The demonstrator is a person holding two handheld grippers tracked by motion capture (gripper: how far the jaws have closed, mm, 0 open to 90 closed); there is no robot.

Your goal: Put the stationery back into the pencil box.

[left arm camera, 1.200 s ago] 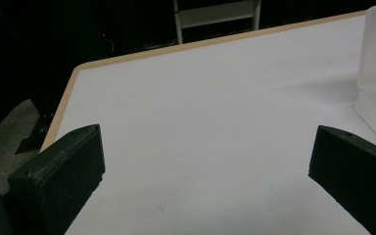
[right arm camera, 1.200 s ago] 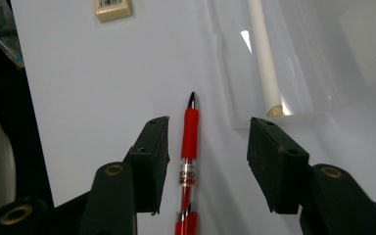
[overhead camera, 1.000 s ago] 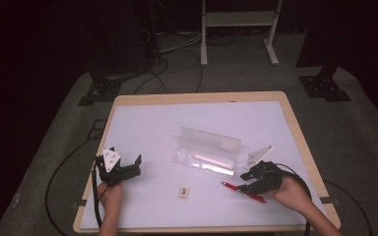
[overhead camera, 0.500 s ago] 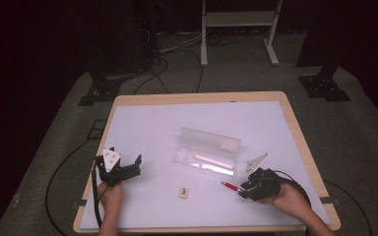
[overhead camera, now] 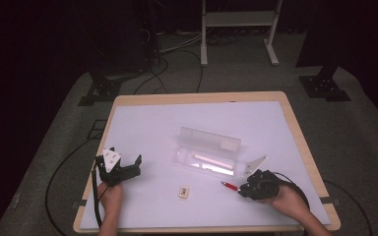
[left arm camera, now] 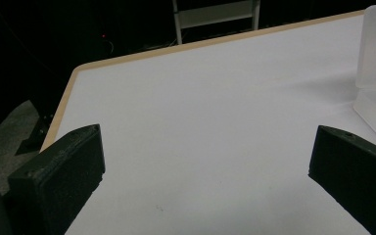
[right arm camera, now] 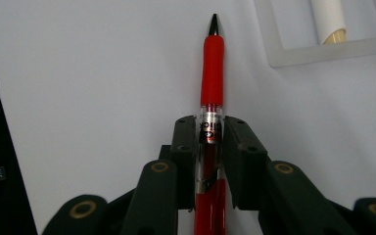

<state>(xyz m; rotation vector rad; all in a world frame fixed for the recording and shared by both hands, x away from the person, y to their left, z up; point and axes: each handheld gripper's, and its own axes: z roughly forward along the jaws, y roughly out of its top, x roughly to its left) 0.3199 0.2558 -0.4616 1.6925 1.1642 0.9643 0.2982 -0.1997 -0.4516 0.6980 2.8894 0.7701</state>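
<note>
The right gripper (right arm camera: pixel 209 147) lies low on the table (overhead camera: pixel 147 123), its jaws just closing and clamped on the red pen (right arm camera: pixel 212 73) beside the clear case (overhead camera: pixel 209 152). The left gripper (overhead camera: pixel 120 169) rests near the table's front left edge, jaws wide apart.

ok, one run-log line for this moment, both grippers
right gripper: jaws just closing, pads on red pen lying on table | left gripper: open, idle | clear case: lid open
</note>
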